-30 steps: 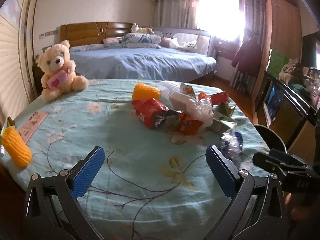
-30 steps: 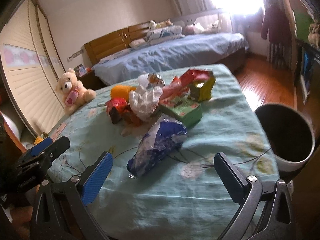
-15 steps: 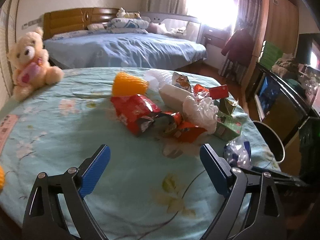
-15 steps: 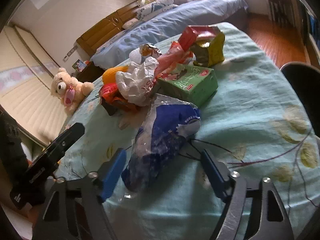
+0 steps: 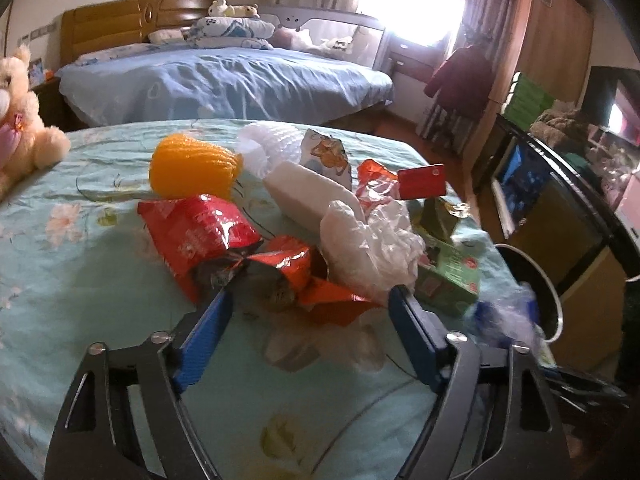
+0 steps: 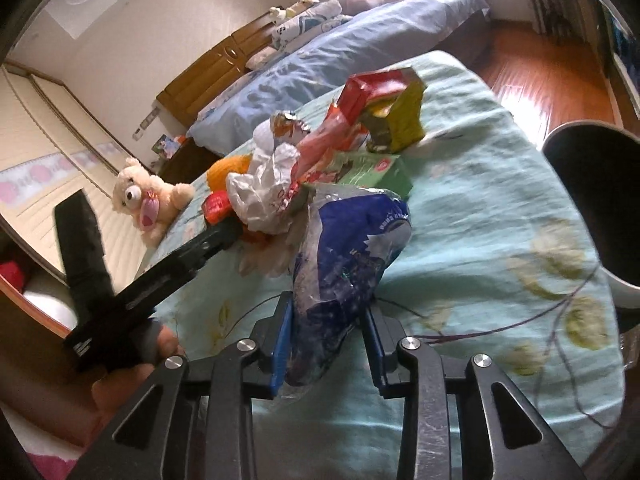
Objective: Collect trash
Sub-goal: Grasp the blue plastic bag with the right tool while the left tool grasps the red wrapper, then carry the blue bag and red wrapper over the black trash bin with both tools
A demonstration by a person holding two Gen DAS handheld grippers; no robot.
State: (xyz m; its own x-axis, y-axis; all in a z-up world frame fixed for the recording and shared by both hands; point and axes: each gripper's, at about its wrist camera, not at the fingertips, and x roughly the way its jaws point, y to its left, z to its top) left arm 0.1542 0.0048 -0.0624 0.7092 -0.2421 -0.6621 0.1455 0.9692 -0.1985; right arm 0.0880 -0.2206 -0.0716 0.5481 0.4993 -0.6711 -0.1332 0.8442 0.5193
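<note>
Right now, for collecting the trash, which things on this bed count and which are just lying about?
Part of the job:
- blue plastic bag
- red snack packet
- crumpled white bag
- green box
- black bin

Just lying about:
- teddy bear
- pillows
- hanging coat

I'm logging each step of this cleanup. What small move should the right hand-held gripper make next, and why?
Probably finish closing, then lift. The right hand-held gripper is closing with the blue bag between its pads, and the bin stands open just right.
</note>
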